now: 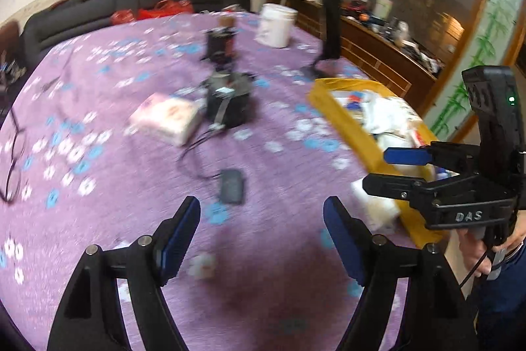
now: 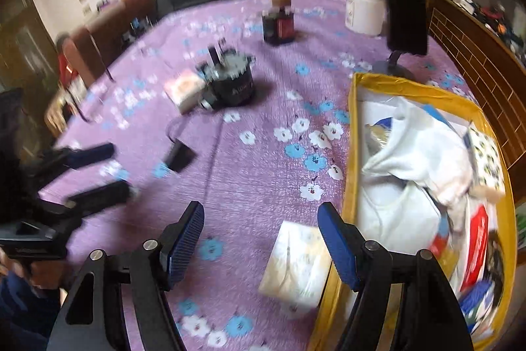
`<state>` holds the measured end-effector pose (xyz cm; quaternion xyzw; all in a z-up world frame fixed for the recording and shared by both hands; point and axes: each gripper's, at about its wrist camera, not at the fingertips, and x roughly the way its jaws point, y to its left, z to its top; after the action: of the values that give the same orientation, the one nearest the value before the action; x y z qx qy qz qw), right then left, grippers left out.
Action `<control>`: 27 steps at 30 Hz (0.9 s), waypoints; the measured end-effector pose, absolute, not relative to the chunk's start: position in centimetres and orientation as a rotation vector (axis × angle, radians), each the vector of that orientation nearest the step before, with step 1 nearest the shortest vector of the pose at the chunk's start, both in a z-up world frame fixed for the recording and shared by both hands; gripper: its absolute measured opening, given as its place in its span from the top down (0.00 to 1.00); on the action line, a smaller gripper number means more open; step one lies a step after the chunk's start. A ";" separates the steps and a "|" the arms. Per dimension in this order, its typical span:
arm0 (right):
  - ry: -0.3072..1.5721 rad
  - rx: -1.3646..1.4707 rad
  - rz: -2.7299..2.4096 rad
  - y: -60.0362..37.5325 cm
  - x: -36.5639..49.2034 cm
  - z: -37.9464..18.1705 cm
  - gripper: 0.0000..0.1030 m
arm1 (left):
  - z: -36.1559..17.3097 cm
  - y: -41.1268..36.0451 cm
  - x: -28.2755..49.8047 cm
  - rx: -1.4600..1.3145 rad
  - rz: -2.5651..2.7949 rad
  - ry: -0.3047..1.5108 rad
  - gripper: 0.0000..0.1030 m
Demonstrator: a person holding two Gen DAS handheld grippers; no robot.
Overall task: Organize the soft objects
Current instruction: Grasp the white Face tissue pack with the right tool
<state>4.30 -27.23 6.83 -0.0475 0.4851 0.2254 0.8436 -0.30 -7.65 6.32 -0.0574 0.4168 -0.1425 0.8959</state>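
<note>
Purple floral tablecloth point(image 2: 250, 173), motion-blurred. My left gripper point(image 1: 263, 236) and right gripper point(image 2: 261, 239) both gape, holding nothing. Soft tissue pack point(image 2: 296, 268) lies just beside the yellow box point(image 2: 350, 153), partly behind my right finger; box contents jumbled, hard to make out.

The only writing I can read is "DAS", in pale letters on the black body of my right hand-held gripper point(image 1: 394, 171), seen from the left wrist view. The black round canister point(image 2: 230, 87) on the tabletop carries pale lettering on its side, but it is too blurred for me to make out.
</note>
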 end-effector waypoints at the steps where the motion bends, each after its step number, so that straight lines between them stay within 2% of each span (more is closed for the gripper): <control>1: 1.040 -0.124 0.467 -26.7 4.6 6.3 0.26 | 5.9 -6.8 -0.1 -0.129 -0.267 0.867 0.26; 10: 1.202 -0.296 0.409 -24.4 4.7 3.0 0.26 | 4.4 -3.5 0.3 -0.215 -0.227 0.866 0.26; 13: 1.273 -0.174 0.558 -24.2 1.8 3.7 0.25 | 4.7 -3.6 0.2 -0.215 -0.232 0.851 0.26; 15: 1.224 -0.048 0.717 -24.7 -0.2 5.8 0.26 | 4.8 -3.5 0.1 -0.224 -0.242 0.849 0.26; 18: 1.131 -0.010 0.630 -26.7 -1.1 8.1 0.26 | 4.7 -3.6 0.2 -0.233 -0.252 0.856 0.26; 27: 1.225 -0.235 0.509 -26.7 -2.3 4.0 0.26 | 4.7 -3.6 0.1 -0.236 -0.260 0.856 0.26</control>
<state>-2.27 -26.70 4.04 -0.1089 0.5673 0.2358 0.7815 0.06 -3.60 4.75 -0.1138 0.4128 -0.1252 0.8950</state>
